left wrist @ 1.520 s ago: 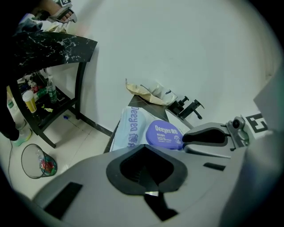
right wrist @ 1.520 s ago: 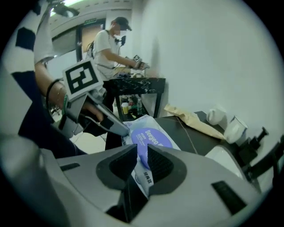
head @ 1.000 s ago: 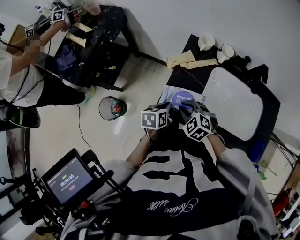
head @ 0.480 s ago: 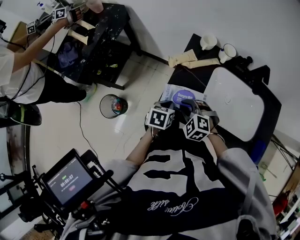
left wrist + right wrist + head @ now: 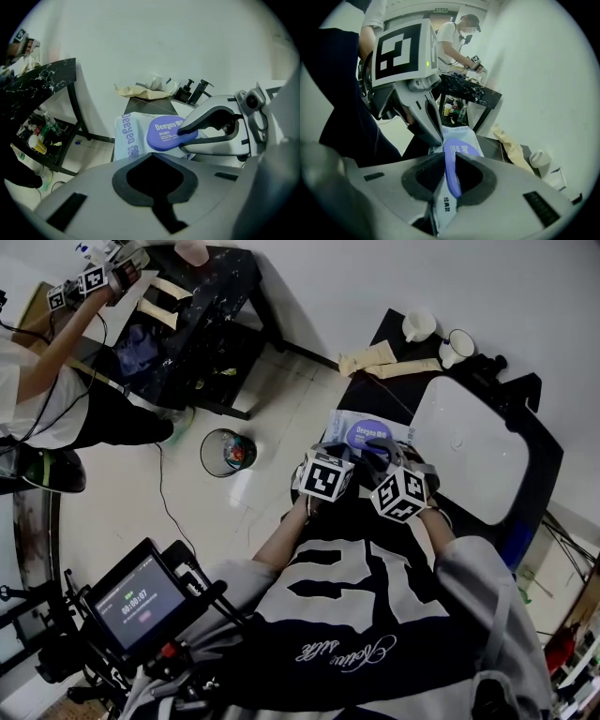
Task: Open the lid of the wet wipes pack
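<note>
The wet wipes pack [image 5: 361,433], pale blue with a round purple lid [image 5: 166,133], is held at the near left corner of the dark table [image 5: 375,395]. My right gripper [image 5: 187,136] is shut across it, one finger on the lid's top and the other under the pack. In the right gripper view the lid's edge [image 5: 451,172] runs between those jaws. My left gripper [image 5: 344,455] is shut, its tips pinching the pack's near end [image 5: 437,139]. The pack's underside is hidden.
A white oval basin [image 5: 469,446] fills the table's right side, with two cups [image 5: 417,326] and crumpled paper bags [image 5: 384,360] behind it. On the floor stands a bin [image 5: 225,454]. Another person [image 5: 56,381] works at a black table [image 5: 211,306].
My two grippers have drawn a little closer together over the pack. The other person's grippers have shifted left along the far table.
</note>
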`<state>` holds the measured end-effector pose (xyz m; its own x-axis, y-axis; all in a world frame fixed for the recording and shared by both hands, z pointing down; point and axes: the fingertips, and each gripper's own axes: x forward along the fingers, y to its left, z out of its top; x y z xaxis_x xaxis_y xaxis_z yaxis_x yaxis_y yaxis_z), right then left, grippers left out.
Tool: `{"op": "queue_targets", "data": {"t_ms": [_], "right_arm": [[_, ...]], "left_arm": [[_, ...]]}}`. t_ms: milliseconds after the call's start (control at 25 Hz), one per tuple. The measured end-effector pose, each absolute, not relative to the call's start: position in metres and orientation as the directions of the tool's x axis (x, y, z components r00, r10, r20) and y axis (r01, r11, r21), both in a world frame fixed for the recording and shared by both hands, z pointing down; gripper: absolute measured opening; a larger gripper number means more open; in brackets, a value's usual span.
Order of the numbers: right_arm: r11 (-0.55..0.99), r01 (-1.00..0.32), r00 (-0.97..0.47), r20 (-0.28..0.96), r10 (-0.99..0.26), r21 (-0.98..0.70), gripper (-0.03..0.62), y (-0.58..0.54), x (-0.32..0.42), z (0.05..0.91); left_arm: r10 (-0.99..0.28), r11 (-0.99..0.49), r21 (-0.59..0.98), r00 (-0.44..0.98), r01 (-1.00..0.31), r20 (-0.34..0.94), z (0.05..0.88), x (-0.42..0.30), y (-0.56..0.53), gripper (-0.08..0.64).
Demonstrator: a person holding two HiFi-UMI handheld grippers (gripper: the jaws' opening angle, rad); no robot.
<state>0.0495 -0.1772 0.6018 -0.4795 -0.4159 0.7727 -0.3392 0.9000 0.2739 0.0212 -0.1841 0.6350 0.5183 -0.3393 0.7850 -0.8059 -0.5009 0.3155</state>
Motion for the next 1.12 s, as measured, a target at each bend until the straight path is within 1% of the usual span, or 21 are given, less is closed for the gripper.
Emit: {"op": "queue_targets", "data": {"t_ms": [120, 480, 640, 800, 1120], "right_arm": [[0.901, -0.341, -0.488, 0.769, -0.414, 0.269, 0.067, -0.177, 0.050, 0.601], [0.898, -0.355, -0.509, 0.752, -0.419, 0.260, 0.067, -0.178, 0.051, 0.598], [0.858, -0.458, -0.573, 0.662, -0.484, 0.231, 0.066, -0.191, 0.047, 0.570], [0.813, -0.532, -0.585, 0.592, -0.554, 0.236, 0.063, -0.219, 0.048, 0.544], [0.744, -0.640, -0.552, 0.558, -0.620, 0.193, 0.063, -0.273, 0.067, 0.540]], "left_arm": [[-0.335, -0.518, 0.297, 0.509, -0.802, 0.793, 0.636, 0.023, -0.183, -0.002], [-0.321, -0.526, 0.304, 0.516, -0.794, 0.794, 0.638, 0.025, -0.182, -0.002], [-0.317, -0.535, 0.303, 0.520, -0.789, 0.794, 0.636, 0.025, -0.182, -0.002], [-0.315, -0.530, 0.307, 0.520, -0.791, 0.794, 0.637, 0.024, -0.181, -0.002], [-0.318, -0.523, 0.321, 0.530, -0.790, 0.786, 0.641, 0.024, -0.183, -0.002]]}}
